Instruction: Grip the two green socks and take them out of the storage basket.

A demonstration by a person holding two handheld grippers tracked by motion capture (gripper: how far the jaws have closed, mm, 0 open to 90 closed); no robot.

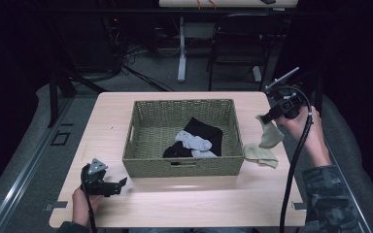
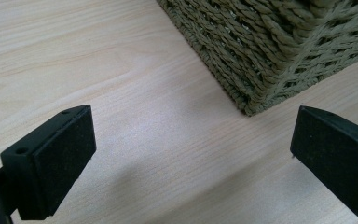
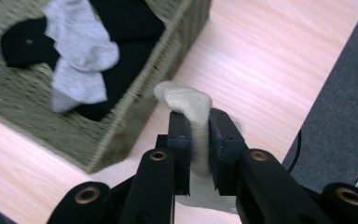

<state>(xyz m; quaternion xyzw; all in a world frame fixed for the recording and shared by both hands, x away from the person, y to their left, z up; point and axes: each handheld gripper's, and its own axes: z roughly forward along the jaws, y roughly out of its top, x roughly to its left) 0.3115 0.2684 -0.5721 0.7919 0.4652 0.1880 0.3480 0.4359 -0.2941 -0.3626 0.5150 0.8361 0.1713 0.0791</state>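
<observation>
Woven olive-green fibre makes up the single basket [image 1: 184, 165], which sits in the middle of the pale wooden table [image 1: 175, 204] and serves as the landmark for everything else. Inside the basket lie one black garment [image 1: 206, 131] and, draped over it, grey socks [image 1: 192, 141] that look like two, though the exact count is hard to tell. Outside the basket, just off its right wall, there are two beige socks. One beige sock on the table [image 1: 261, 155] lies flat near the basket's front right corner. The other, the held beige sock [image 1: 270, 135], hangs above the table a little further right of the basket.

Two grippers are in play. The right gripper [image 1: 262, 119] is raised to the right of the basket, gripped by the person's right hand [image 1: 303, 127], with its nose pointing towards the basket's right wall. In the right gripper view its jaws are narrow and clamp the held beige sock [image 3: 193, 135], the toe end poking up above the pads and the rest hanging below.

The left gripper [image 1: 121, 183] rests low beside the basket's front left corner, held by the left hand [image 1: 80, 204] and pointing level towards that corner. In the left gripper view its jaws stand wide apart with nothing between them but bare tabletop, the basket [image 2: 279, 51] corner just ahead.
</observation>
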